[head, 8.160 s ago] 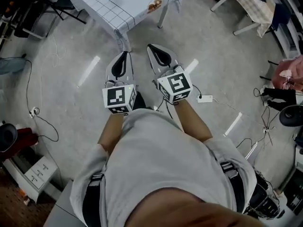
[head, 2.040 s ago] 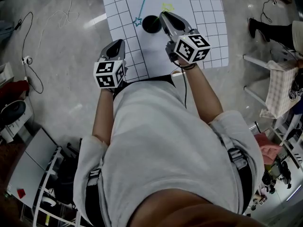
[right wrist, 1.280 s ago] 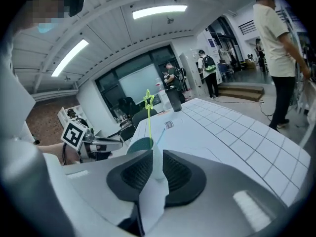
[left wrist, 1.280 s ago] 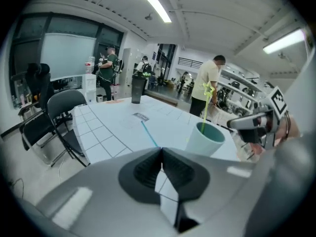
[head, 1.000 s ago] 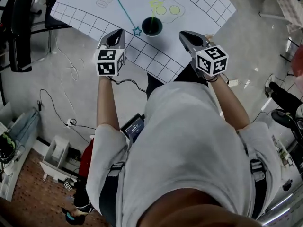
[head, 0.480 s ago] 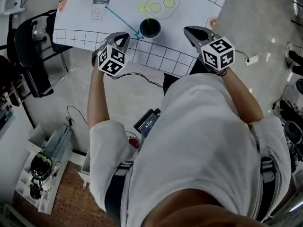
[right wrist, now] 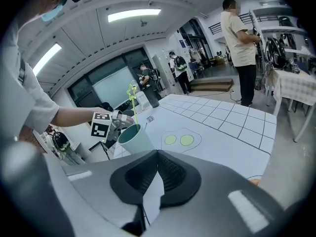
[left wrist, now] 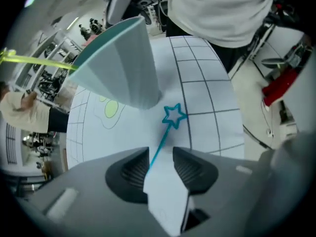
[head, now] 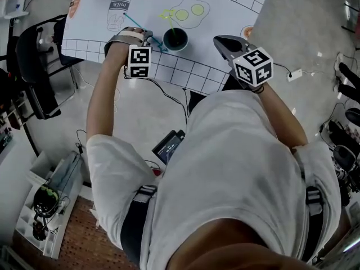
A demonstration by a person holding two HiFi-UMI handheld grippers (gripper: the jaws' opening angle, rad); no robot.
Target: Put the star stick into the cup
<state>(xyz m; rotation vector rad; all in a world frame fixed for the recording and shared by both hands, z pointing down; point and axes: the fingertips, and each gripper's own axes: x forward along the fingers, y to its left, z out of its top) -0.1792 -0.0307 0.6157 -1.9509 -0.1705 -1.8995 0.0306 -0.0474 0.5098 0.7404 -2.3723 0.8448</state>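
A dark teal cup (head: 175, 39) stands on the white gridded mat (head: 225, 4), with a yellow-green star stick (head: 167, 19) upright in it. A blue star stick (head: 135, 26) lies flat on the mat to the left of the cup. In the left gripper view its star (left wrist: 174, 116) rests at the foot of the cup (left wrist: 123, 63). My left gripper (head: 147, 37) is turned on its side there. Its jaws are opening, and the blue shaft runs through the gap between them (left wrist: 160, 154). My right gripper (head: 220, 40) hovers to the right of the cup, shut and empty (right wrist: 158, 154).
Printed drawings of a milk bottle (head: 117, 7) and fried eggs (head: 190, 10) lie beyond the cup. The mat's near edge runs just under both grippers. A black chair (head: 39, 66) stands left of the table. A person (right wrist: 239, 48) stands across the room.
My left gripper has rolled onto its side and moved in against the blue stick next to the cup. The right gripper has barely shifted.
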